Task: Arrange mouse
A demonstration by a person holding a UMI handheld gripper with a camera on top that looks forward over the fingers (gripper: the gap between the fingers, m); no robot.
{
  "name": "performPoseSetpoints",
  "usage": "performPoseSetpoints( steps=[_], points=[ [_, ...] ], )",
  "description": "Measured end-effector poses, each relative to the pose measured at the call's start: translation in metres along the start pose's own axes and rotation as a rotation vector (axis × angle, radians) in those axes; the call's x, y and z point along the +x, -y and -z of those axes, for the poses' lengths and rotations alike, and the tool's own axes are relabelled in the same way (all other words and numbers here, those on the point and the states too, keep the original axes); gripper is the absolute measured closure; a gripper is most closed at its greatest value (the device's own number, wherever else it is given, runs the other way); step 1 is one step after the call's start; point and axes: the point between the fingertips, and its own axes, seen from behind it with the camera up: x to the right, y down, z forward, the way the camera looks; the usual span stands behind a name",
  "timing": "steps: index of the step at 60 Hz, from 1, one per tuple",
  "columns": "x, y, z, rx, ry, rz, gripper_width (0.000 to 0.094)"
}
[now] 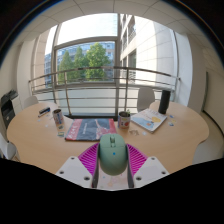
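A green computer mouse sits between my gripper's fingers, with its front pointing away from me. The magenta pads press against both of its sides, so the gripper is shut on it. The mouse is held above the round wooden table. A dark mouse mat lies on the table just beyond the fingers, a little to the left.
A cup stands beyond the mouse. Papers and a dark object lie to the right. A can and small items are on the left. A railing and a large window are behind the table.
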Motion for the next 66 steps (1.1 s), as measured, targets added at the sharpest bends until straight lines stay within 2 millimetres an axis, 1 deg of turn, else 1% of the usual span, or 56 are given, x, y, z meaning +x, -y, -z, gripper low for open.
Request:
performPoseSetpoints(
  steps=[3,4,8,11,12,15,18,19,21,23,24,26,27,29,32,36,40,47,53,56,61,66],
  points=[
    [0.003,-0.027,-0.032,-0.06,-0.005,0.012,0.0533],
    [0.003,-0.043,-0.045,-0.075,-0.007,0.013,0.0533],
    [0.003,-0.067,-0.069,-0.139,-0.011,0.018,0.0529],
    [0.003,-0.086,-0.082,-0.182,-0.012,0.027,0.0504],
    [0.005,-0.095,-0.093,-0.192,-0.008,0.029,0.0499],
    [0.003,-0.11,-0.097,-0.23,-0.006,0.035,0.0479],
    [0.001,-0.12,-0.101,-0.26,0.003,0.046,0.0438],
    [0.002,-0.122,-0.101,-0.268,0.006,0.048,0.0424],
    [0.003,-0.118,-0.1,-0.258,0.004,0.048,0.0392],
    [0.005,-0.115,-0.096,-0.256,0.0,0.057,0.0292],
    [0.005,-0.112,-0.097,-0.255,0.003,0.06,0.0225],
    [0.004,-0.107,-0.091,-0.242,0.006,0.063,0.0075],
    [0.003,-0.104,-0.087,-0.235,0.008,0.063,0.0087],
    [0.003,-0.098,-0.079,-0.224,0.005,0.063,0.0111],
    [0.003,-0.087,-0.063,-0.214,0.008,0.063,0.0078],
    [0.0,-0.076,-0.036,-0.197,0.003,0.064,0.0083],
    [-0.002,-0.065,-0.001,-0.172,0.001,0.068,0.0089],
    [-0.008,-0.054,0.065,-0.137,-0.012,0.065,0.0088],
    [-0.013,-0.056,0.126,-0.12,-0.024,0.07,0.0089],
    [-0.018,-0.059,0.153,-0.114,-0.028,0.077,0.0087],
    [-0.022,-0.069,0.192,-0.112,-0.035,0.091,0.0087],
    [-0.027,-0.079,0.223,-0.116,-0.041,0.094,0.0088]
  ],
)
